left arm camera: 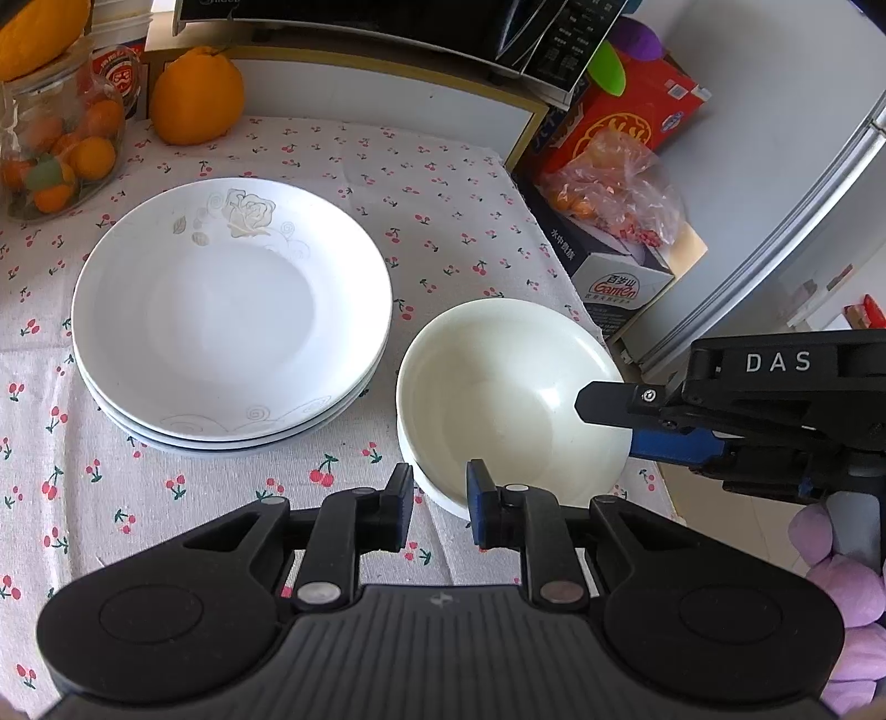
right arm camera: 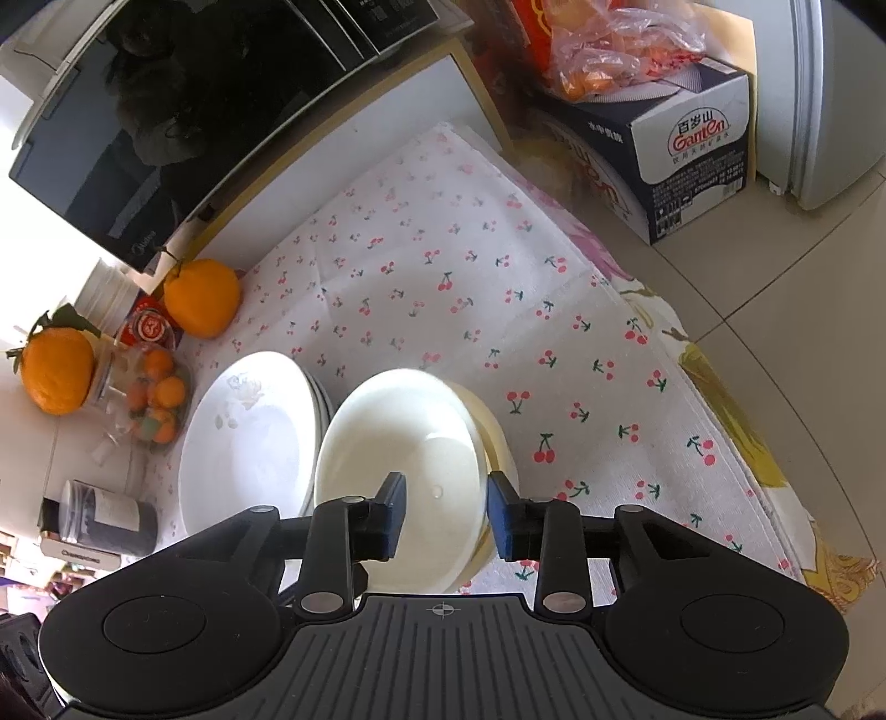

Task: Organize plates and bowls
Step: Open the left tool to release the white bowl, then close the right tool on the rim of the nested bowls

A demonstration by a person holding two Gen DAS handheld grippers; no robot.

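- A stack of white plates (left arm camera: 231, 310) with a pale rose print sits on the cherry-print tablecloth (left arm camera: 443, 210), left of the bowls.
- Just right of the plates, a cream bowl (left arm camera: 512, 382) rests tilted inside another bowl (left arm camera: 437, 493) near the table's right edge.
- The left gripper (left arm camera: 440, 509) hovers at the bowls' near rim, fingers apart and holding nothing.
- The right gripper (right arm camera: 446, 515) reaches in from the right; one finger lies over the top bowl's rim, one under it, and whether they pinch it I cannot tell.
- A large orange (left arm camera: 196, 97) and a jar of small fruit (left arm camera: 55, 149) stand at the back left, under a black microwave (left arm camera: 387, 27).
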